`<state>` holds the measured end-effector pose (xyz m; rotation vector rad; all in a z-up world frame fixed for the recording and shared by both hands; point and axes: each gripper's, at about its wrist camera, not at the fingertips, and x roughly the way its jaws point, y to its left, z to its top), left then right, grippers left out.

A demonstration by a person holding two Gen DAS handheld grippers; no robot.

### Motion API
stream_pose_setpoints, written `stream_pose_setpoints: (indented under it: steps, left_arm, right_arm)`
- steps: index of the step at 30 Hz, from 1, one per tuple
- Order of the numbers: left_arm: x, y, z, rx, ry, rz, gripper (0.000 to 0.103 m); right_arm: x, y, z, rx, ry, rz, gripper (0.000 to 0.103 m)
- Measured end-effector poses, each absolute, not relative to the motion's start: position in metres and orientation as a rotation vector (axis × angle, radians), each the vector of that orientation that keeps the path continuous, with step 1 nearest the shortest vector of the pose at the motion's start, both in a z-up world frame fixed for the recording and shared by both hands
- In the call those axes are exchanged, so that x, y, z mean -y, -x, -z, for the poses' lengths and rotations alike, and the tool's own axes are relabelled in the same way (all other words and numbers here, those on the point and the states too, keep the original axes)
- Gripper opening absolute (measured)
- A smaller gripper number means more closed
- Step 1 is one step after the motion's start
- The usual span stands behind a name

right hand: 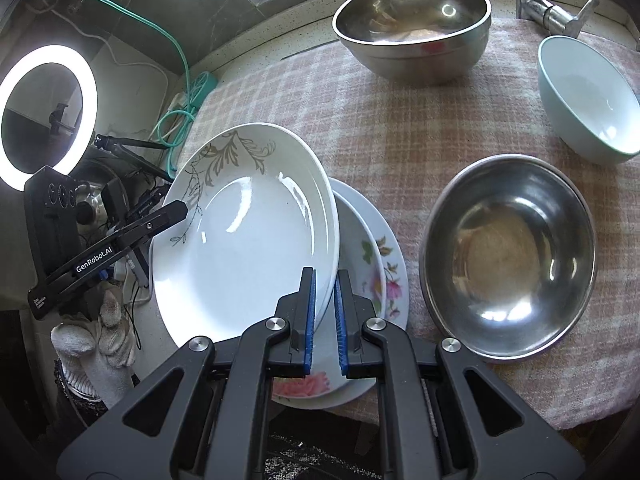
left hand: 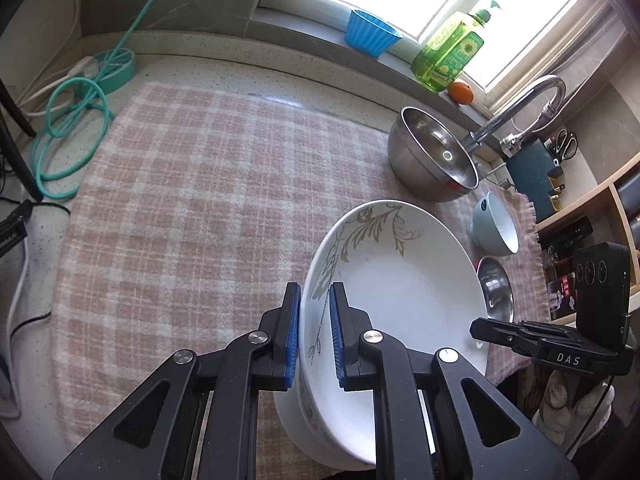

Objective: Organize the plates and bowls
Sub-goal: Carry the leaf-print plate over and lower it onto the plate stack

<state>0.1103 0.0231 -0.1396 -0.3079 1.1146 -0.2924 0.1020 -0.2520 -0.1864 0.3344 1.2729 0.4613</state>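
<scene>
Left gripper (left hand: 315, 336) and right gripper (right hand: 324, 308), each clamped on an opposite rim of the leaf-patterned white plate (right hand: 244, 236), held tilted between them. Directly beneath it, a floral plate (right hand: 380, 276) on the pink checked cloth (left hand: 180, 184). Right of the right gripper, a steel bowl (right hand: 508, 256); beyond, a pale blue bowl (right hand: 584, 96) and a larger steel bowl (right hand: 412, 24).
</scene>
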Motion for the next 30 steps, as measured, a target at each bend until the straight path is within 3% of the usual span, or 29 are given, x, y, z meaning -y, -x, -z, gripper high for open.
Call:
stream_pose_setpoints:
  steps: [30]
  left_arm:
    - [0.005, -0.083, 0.163, -1.170, 0.196, 0.256, 0.013]
  right_arm:
    - [0.263, -0.082, 0.209, -1.316, -0.286, -0.456, 0.011]
